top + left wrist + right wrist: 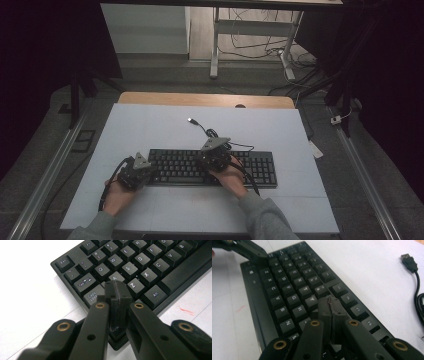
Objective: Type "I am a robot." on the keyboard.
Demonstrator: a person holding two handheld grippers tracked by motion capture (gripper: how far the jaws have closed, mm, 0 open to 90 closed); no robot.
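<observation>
Keyboard (212, 167) lies under both closed tips — left hand-held gripper (117, 293), right hand-held gripper (331, 305).

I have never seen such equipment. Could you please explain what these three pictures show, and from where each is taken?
A person sits at a white table and holds a hand tool, a gripper, in each hand. The high view looks down from above: left gripper, right gripper, both over a black keyboard. Its unplugged USB cable lies behind. The other two pictures come from cameras riding on each gripper. In them the left gripper is shut near the A key, and the right gripper is shut near Y and U. Neither holds anything.
</observation>
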